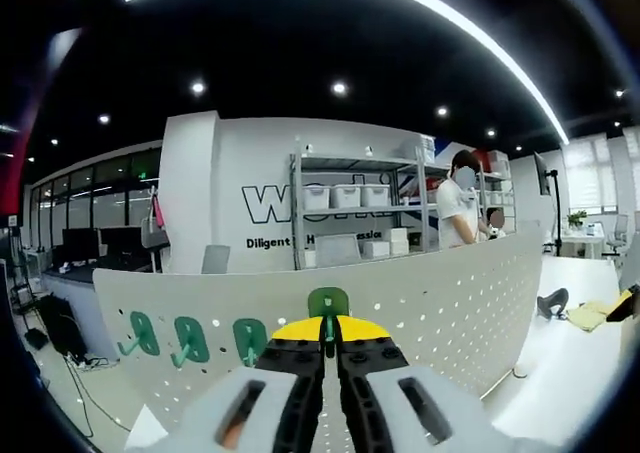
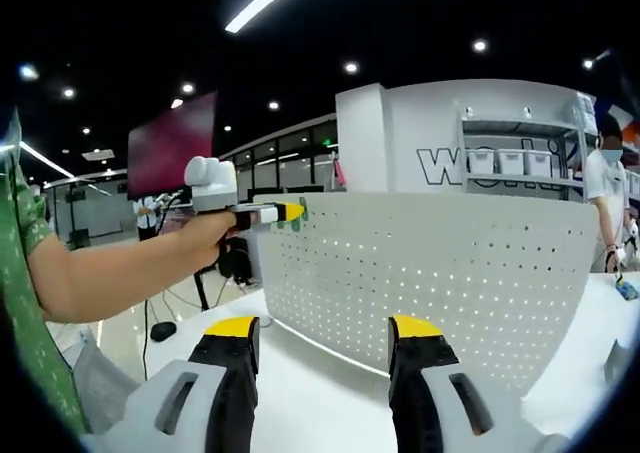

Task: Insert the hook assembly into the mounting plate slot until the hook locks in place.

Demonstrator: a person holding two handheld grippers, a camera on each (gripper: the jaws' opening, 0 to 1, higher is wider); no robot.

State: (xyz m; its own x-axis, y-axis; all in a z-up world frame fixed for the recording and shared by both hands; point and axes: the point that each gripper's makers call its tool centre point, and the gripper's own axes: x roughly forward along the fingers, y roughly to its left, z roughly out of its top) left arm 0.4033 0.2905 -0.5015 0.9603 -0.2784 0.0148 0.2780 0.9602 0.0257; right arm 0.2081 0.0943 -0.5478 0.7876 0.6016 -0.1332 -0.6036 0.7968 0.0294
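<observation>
**Green hook at the board's top edge**

Green plastic: the hook [image 1: 327, 303] I pinch in my left gripper [image 1: 328, 351] sits dead ahead against the white pegboard [image 1: 440, 303], upright, near its top edge. Three more hooks [image 1: 192, 339] hang to its left. My right gripper [image 2: 325, 338] waits wide and empty, well back, so the left is nearer the slot.

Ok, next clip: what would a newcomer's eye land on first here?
Probably the white pegboard standing on the table, with three green hooks hanging in a row along its left part. In the left gripper view, the left tool is shut on a fourth green hook right at the board. The right tool is open and empty, facing the board's other side.
</observation>
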